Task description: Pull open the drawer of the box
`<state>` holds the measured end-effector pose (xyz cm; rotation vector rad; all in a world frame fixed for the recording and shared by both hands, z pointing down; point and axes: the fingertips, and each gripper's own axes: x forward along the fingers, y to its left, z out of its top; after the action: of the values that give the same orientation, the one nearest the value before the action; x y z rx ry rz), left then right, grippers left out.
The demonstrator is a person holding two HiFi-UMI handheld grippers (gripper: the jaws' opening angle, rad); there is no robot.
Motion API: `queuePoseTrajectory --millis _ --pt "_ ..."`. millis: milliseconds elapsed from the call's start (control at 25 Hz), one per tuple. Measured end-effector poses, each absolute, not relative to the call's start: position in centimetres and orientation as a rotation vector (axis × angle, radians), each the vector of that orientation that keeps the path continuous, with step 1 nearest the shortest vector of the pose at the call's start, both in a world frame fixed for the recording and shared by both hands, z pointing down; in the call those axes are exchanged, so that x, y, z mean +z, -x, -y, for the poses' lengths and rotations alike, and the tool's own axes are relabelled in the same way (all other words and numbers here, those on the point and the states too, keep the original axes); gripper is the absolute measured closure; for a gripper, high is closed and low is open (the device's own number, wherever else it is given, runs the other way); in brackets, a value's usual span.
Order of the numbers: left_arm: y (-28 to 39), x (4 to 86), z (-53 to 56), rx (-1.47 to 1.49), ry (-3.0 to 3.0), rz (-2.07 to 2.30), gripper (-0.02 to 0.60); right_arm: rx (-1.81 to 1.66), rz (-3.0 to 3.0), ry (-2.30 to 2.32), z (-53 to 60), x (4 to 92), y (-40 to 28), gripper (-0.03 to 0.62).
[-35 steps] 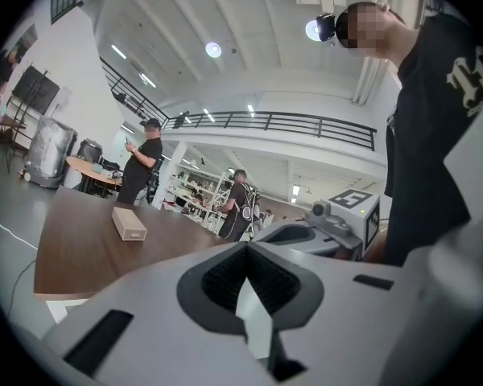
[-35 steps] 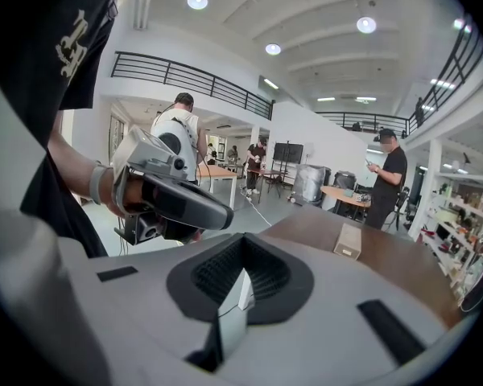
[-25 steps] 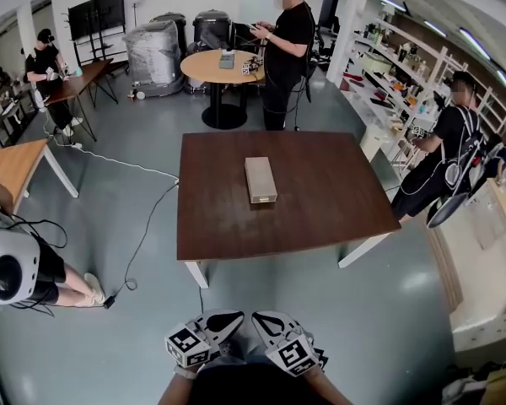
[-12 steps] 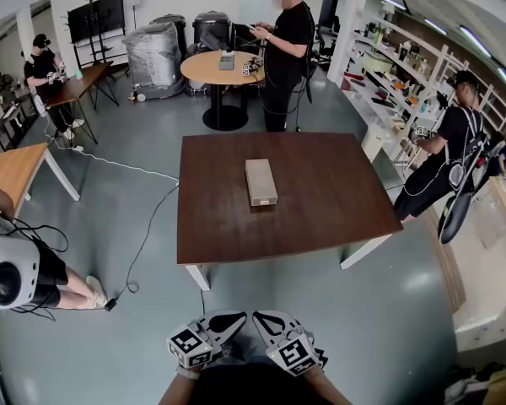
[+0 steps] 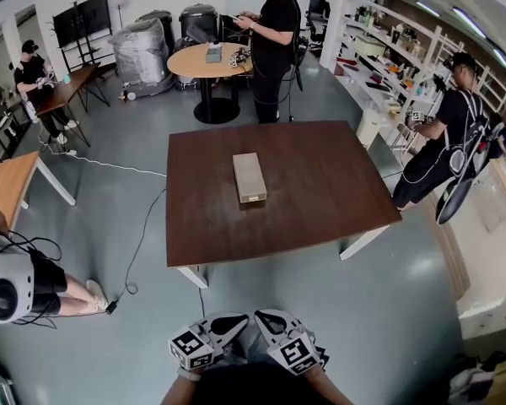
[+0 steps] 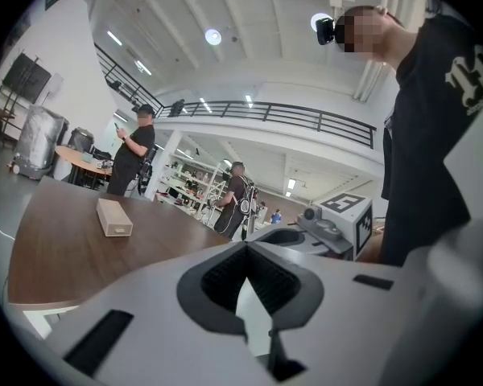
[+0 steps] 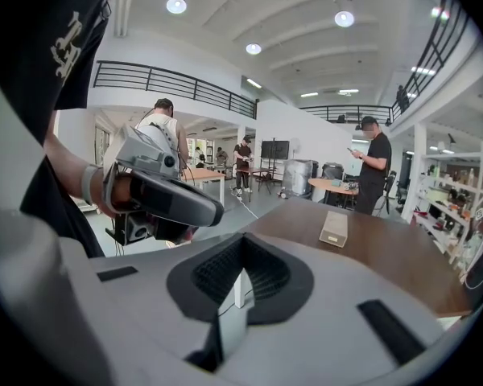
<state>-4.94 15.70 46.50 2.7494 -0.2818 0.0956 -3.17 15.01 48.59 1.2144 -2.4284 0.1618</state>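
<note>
The box [image 5: 249,177] is a small beige oblong lying near the middle of the brown table [image 5: 320,218], its drawer front facing me and closed. It also shows in the left gripper view, box [image 6: 113,217], and in the right gripper view, box [image 7: 334,228], far ahead on the tabletop. Both grippers hang close to my body at the bottom of the head view, well short of the table. My left gripper [image 5: 227,321] is shut and empty, as the left gripper [image 6: 243,286] shows up close. My right gripper [image 5: 266,318] is likewise shut on nothing, right gripper [image 7: 237,289].
A person [image 5: 270,40] stands by a round table [image 5: 204,61] behind the brown table. Another person [image 5: 445,137] stands at the shelves on the right. A cable [image 5: 142,226] crosses the floor on the left, near a wooden table [image 5: 7,184].
The head view has shifted towards the table, so table and box sit slightly further left and larger. Both grippers stay shut at the bottom of the view. The person at the right has stepped.
</note>
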Motion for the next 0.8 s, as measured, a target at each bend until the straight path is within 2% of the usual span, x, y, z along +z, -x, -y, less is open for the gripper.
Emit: queuePoseTrajectory --millis 800 --pt "-10.6 46.0 -7.6 0.158 -2.736 0.328 0.577 0.199 2.434 -1.229 -5.0 48.3 -14.5 0.606"
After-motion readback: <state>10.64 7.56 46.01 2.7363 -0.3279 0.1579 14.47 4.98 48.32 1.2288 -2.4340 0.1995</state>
